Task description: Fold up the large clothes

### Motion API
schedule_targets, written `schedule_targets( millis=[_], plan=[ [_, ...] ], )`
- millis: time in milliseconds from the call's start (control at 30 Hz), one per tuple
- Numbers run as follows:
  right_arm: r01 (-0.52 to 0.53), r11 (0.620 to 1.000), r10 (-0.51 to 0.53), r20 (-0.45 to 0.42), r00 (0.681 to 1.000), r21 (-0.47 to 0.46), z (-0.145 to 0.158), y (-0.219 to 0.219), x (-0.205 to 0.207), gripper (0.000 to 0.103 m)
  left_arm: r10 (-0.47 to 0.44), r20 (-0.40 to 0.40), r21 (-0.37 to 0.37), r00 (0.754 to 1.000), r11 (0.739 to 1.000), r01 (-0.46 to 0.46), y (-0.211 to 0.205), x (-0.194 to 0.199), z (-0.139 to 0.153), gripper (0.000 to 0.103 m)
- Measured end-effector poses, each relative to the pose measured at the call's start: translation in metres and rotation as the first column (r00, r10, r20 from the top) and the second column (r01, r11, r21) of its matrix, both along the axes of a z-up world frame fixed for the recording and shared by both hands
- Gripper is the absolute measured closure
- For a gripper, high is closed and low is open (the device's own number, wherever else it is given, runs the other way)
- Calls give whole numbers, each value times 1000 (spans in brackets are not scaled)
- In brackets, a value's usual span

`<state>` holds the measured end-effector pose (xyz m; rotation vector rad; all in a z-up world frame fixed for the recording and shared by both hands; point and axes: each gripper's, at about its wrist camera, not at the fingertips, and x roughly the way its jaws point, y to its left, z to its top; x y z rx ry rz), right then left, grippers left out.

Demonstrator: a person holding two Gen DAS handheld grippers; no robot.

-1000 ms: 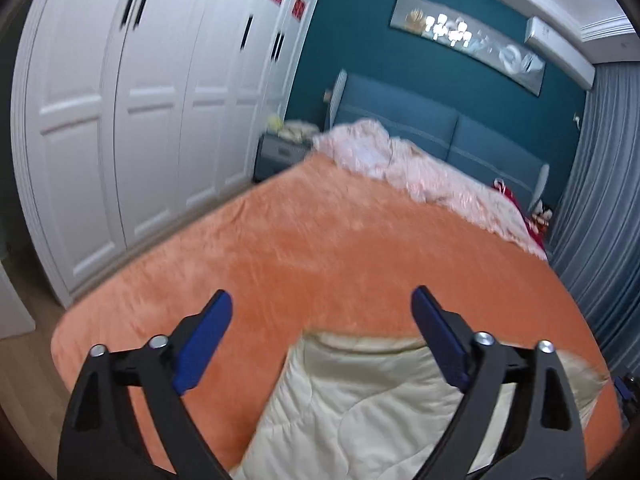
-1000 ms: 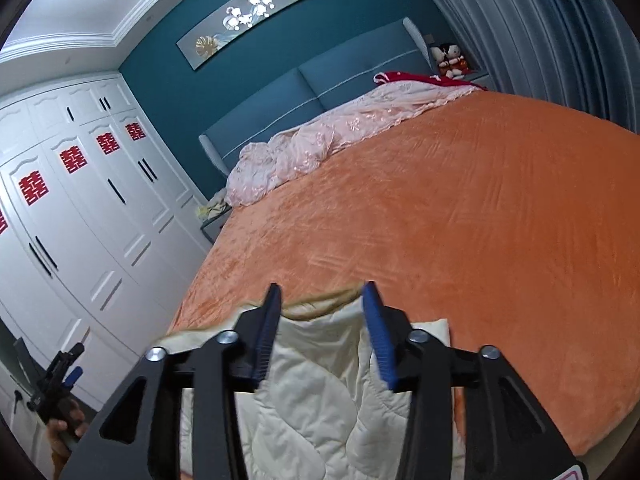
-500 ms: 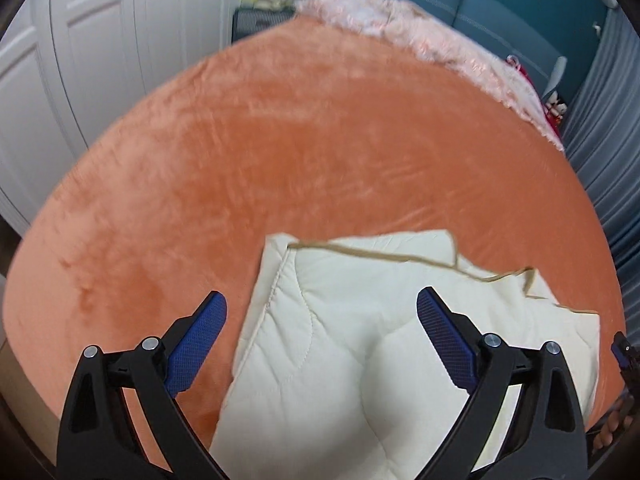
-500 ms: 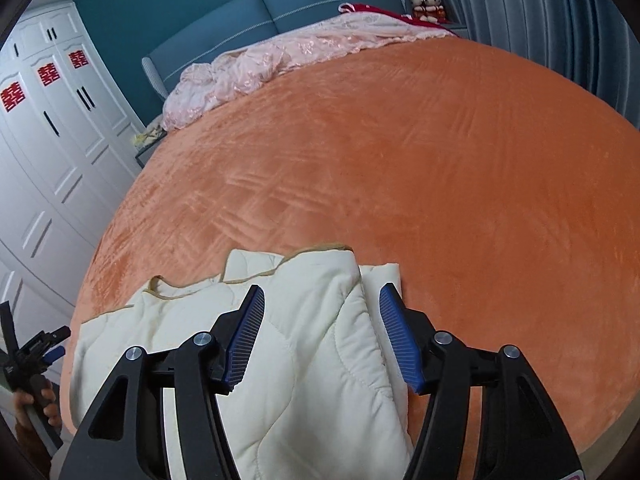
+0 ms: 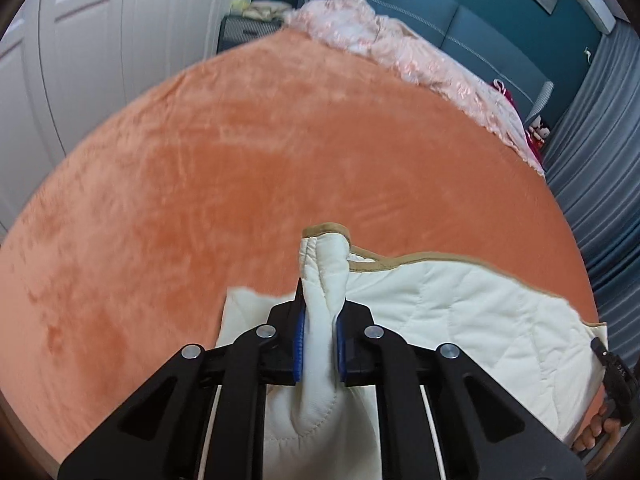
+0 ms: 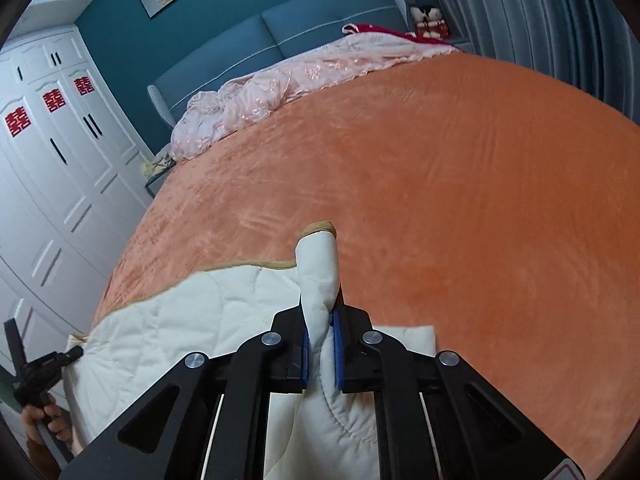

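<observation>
Both tools are closed down tight on cloth. The left tool [image 5: 319,346] is clamped on a pinched ridge of the cream quilted padded garment with tan edge binding [image 5: 460,304]; the fabric is seen bunched between the blue pads and standing up beyond the fingertips. The right tool [image 6: 322,354] is clamped in like manner on a second ridge of the same garment [image 6: 192,320], near its opposite end. In each wrist view the other tool is glimpsed at the frame edge, held in a hand.

The garment is laid flat near the foot edge of the bed, on the orange plush bedspread [image 5: 248,168]. A crumpled pink quilt [image 6: 288,84] is heaped well apart, by the blue upholstered headboard [image 6: 280,36].

Risks noted, as judgement:
- Only a narrow fold is gripped by each tool. If the padding is slippery, the ridge could be pulled out from between the pads on lifting.
- Whether one layer or several are caught cannot be told. An uneven catch would give a skewed fold.
- The garment lies close to the bed edge. A loose end could slide off.
- The plush bedspread could drag on the cloth and be rucked up.
</observation>
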<state>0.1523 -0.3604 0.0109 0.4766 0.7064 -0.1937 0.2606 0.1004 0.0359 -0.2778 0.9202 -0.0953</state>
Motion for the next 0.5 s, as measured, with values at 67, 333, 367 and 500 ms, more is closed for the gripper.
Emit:
schedule_targets(
  millis=[67, 333, 367, 500],
  plan=[
    [1, 999, -3, -56, 998, -39, -13, 0, 12, 95, 1, -21, 25, 1000, 1000, -1, -8, 14, -8, 92],
    [2, 997, -19, -232, 973, -77, -83, -2, 33, 94, 29, -108, 178, 994, 984, -9, -28, 33, -78, 90],
    [2, 997, -19, -235, 972, -71, -89, -3, 34, 94, 30, -108, 184, 994, 983, -9, -28, 32, -85, 88],
    [3, 998, -17, -233, 972, -59, -106, -3, 36, 93, 37, -80, 172, 996, 985, -23, -25, 27, -103, 86]
  ],
)
